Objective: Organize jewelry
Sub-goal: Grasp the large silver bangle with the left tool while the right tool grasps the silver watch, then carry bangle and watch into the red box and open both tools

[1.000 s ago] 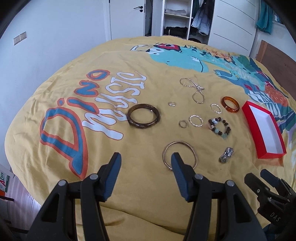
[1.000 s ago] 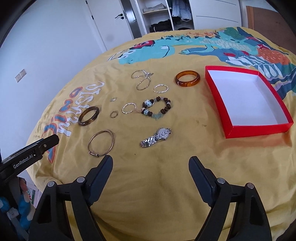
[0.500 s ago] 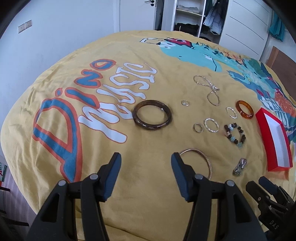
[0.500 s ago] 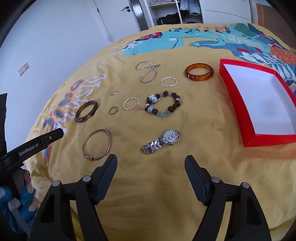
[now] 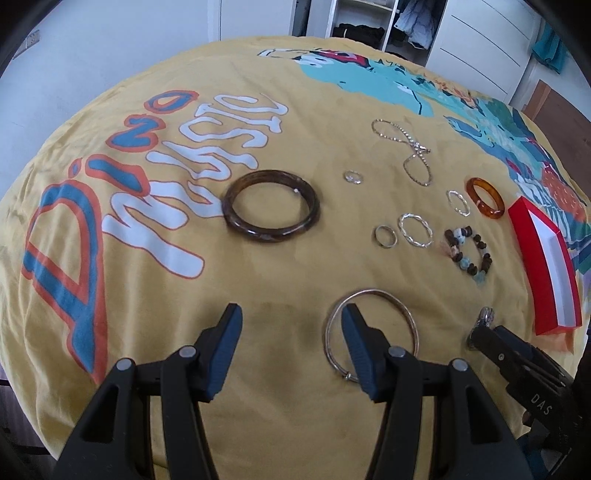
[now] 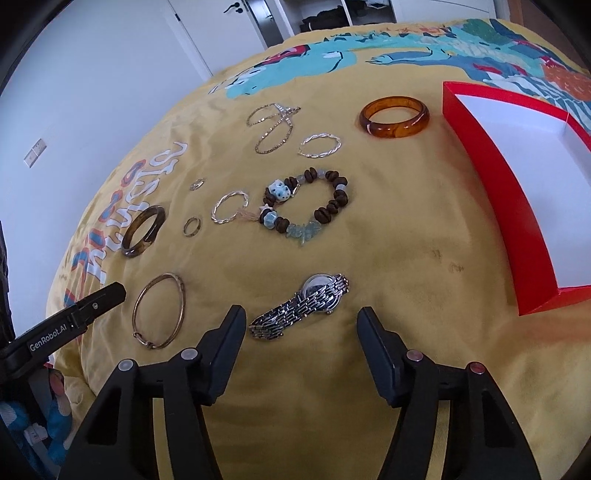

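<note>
Jewelry lies spread on a yellow bedspread. My right gripper (image 6: 301,319) is open, just short of a silver watch (image 6: 301,304). My left gripper (image 5: 291,317) is open, its right finger over the edge of a thin metal bangle (image 5: 373,295), which also shows in the right wrist view (image 6: 159,310). A dark brown bangle (image 5: 271,211) lies ahead of it. An amber bangle (image 6: 394,117), a beaded bracelet (image 6: 306,206), a chain necklace (image 6: 273,127), twisted silver hoops (image 6: 319,146) and small rings (image 6: 192,226) lie further on. A red box (image 6: 517,206) with a white inside stands at the right.
The bedspread (image 5: 110,221) carries blue, orange and white lettering at the left and drops off at its near edge. White wall, a door and an open wardrobe (image 5: 362,22) stand behind the bed. A brown headboard (image 5: 565,122) is at the far right.
Both grippers have moved forward and lower towards the bed. The watch now lies just before the right fingers, and the thin bangle sits under the left gripper's right finger.
</note>
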Demonstrator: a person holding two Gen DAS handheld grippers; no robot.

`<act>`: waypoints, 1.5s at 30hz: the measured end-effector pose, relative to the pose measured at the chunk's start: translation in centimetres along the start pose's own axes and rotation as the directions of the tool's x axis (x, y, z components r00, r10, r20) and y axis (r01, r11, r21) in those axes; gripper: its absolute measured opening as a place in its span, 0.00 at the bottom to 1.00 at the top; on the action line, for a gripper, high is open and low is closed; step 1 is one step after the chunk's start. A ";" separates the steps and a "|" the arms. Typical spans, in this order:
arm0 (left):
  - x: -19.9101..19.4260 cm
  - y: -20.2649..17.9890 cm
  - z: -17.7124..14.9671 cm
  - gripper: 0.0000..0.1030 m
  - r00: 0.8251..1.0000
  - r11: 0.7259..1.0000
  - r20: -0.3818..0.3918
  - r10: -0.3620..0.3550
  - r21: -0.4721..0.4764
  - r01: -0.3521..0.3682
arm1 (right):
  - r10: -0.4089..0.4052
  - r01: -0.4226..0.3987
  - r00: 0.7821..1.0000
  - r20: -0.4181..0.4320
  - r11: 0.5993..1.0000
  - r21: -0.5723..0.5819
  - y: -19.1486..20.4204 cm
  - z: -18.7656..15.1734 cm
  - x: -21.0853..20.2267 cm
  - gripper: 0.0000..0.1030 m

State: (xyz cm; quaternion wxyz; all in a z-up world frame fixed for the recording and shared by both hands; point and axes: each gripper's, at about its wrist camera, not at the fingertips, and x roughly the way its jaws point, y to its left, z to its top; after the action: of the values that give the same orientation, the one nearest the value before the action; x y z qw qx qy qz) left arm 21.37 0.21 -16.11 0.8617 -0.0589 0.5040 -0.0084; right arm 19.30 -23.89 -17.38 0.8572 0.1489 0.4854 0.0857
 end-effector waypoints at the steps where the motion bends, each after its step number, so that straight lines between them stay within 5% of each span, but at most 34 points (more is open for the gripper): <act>1: 0.4 0.0 0.0 0.52 1.000 1.000 -0.010 0.001 -0.001 -0.001 | 0.001 -0.001 1.000 -0.002 1.000 0.001 0.0 0.1 0.3 0.61; 12: 2.7 -1.4 -0.3 0.42 0.998 0.998 -0.069 -0.012 0.062 0.016 | -0.025 0.026 1.000 0.018 0.999 -0.036 0.9 1.0 2.3 0.55; 17: 2.4 -2.4 -0.5 0.13 0.998 0.994 -0.057 -0.015 0.109 0.022 | -0.020 0.021 1.000 0.018 0.998 -0.056 0.7 1.1 2.0 0.31; 20: 2.1 -2.8 -0.5 0.06 0.999 0.992 -0.050 -0.008 0.124 0.015 | -0.006 0.006 1.000 0.009 0.998 -0.065 0.6 1.2 1.8 0.22; 29: -1.7 -2.9 -0.8 0.04 0.999 0.994 0.021 -0.027 0.109 0.024 | 0.035 -0.031 0.999 0.035 0.993 -0.113 2.4 0.4 -1.5 0.21; 45: -10.6 -6.6 -1.9 0.03 0.989 0.982 0.124 -0.076 0.182 0.052 | 0.046 -0.026 0.978 0.206 0.994 -0.103 2.1 -0.9 -12.3 0.20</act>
State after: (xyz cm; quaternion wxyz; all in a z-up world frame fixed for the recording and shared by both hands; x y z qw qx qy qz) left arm 14.81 -5.74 -7.14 0.8939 0.0017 0.4416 -0.0772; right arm 12.23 -25.32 -7.12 0.9079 0.1227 0.3855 0.1094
